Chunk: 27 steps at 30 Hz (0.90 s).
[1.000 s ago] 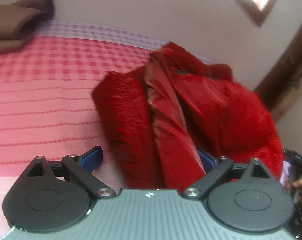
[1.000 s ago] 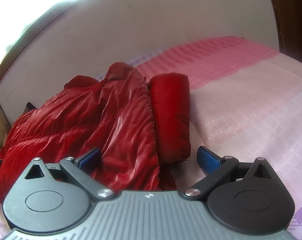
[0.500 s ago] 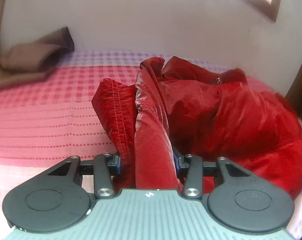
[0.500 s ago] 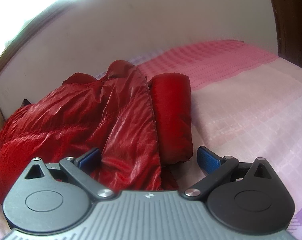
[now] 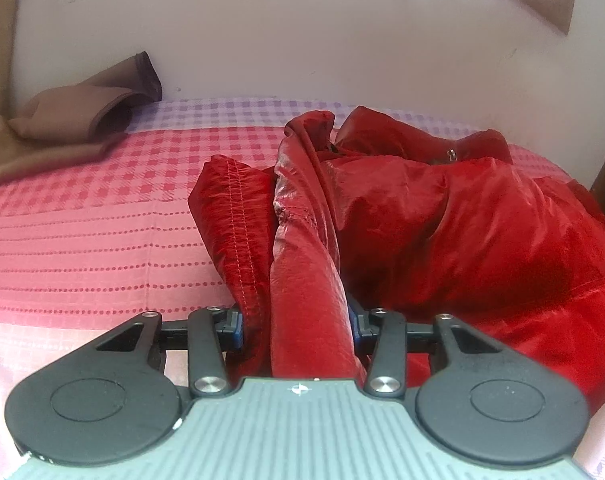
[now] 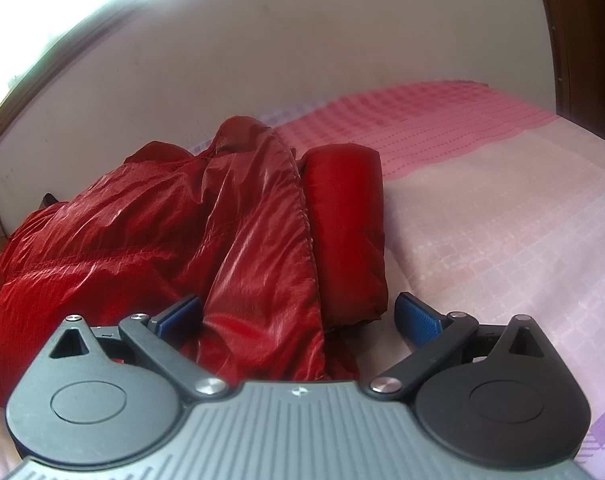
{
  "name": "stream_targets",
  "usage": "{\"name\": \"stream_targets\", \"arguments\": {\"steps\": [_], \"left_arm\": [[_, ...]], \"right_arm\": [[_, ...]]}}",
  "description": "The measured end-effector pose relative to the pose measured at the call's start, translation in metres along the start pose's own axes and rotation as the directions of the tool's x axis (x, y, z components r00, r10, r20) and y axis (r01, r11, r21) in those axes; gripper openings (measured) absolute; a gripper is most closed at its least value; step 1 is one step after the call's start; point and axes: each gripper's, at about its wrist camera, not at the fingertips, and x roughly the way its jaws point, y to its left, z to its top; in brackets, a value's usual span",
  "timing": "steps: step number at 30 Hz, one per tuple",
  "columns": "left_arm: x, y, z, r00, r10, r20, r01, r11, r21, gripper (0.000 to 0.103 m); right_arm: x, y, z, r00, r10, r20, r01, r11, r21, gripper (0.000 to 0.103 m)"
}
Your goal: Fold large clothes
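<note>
Glossy red quilted nylon jacket [image 5: 442, 216], crumpled, on pink checked woven bedspread [image 5: 82, 232].
L tool [image 5: 296, 322] clamped on jacket edge fold; R tool [image 6: 298, 316] wide open, straddling hem w/o pinching.

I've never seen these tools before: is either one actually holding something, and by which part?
The left gripper is shut on the red jacket, pinching its near edge fold. The right gripper is open around the jacket's edge, holding nothing.
</note>
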Motion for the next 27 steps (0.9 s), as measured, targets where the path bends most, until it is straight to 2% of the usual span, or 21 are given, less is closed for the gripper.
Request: {"name": "stream_targets", "arguments": {"steps": [8, 14, 19, 23, 27], "left_arm": [[-0.002, -0.007, 0.004, 0.999, 0.038, -0.011, -0.038, 0.999, 0.016, 0.043], [-0.005, -0.013, 0.005, 0.998, 0.060, -0.009, -0.060, 0.998, 0.027, 0.035], [-0.012, -0.009, 0.011, 0.999, 0.034, -0.020, -0.035, 0.998, -0.050, 0.027], [-0.025, -0.011, 0.020, 1.000, 0.008, -0.021, -0.010, 0.993, -0.121, 0.025], [-0.044, -0.025, 0.029, 1.000, -0.006, 0.008, 0.007, 0.990, -0.143, 0.025]], "right_arm": [[0.000, 0.000, 0.000, 1.000, 0.005, -0.002, -0.005, 1.000, 0.001, 0.103], [0.000, -0.002, 0.000, 1.000, 0.015, -0.002, -0.015, 1.000, 0.007, 0.103], [0.000, -0.002, 0.001, 1.000, 0.019, -0.007, -0.019, 1.000, 0.003, 0.103], [0.001, -0.002, 0.002, 1.000, 0.026, -0.010, -0.026, 1.000, 0.002, 0.103], [0.001, -0.005, 0.002, 0.999, 0.050, -0.010, -0.049, 0.999, 0.010, 0.103]]}}
